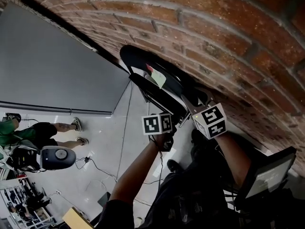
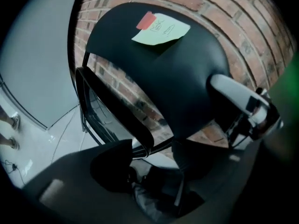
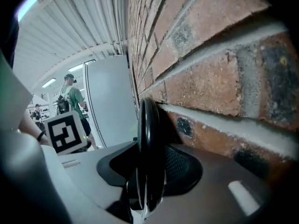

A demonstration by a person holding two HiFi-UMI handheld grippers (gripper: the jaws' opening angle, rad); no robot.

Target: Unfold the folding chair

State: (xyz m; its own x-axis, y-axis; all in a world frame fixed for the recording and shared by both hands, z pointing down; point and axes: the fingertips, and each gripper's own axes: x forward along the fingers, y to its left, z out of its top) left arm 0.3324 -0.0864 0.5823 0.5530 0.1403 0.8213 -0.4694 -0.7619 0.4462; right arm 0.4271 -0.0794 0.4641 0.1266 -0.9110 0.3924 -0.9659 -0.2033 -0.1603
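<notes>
A folded black chair [image 1: 159, 82] leans against the brick wall, with a pale note [image 1: 157, 77] taped to its backrest. In the left gripper view the backrest [image 2: 159, 59] fills the middle and the seat's rim [image 2: 135, 132] runs down between my left gripper's [image 2: 147, 161] jaws. They stand open, with a gap on both sides of the rim. My right gripper [image 3: 149, 169] is shut on the backrest's thin black edge [image 3: 148, 139]. In the head view the left gripper [image 1: 174, 122] sits at the chair's lower end and the right gripper [image 1: 193, 103] is at the edge next to the wall.
The brick wall [image 1: 228, 42] runs close behind the chair. A grey panel [image 1: 52, 66] stands to the left. On the glossy floor are cables [image 1: 102, 168], a round grey device [image 1: 57, 157] and a seated person's legs [image 1: 62, 132]. A monitor [image 1: 269, 173] sits at lower right.
</notes>
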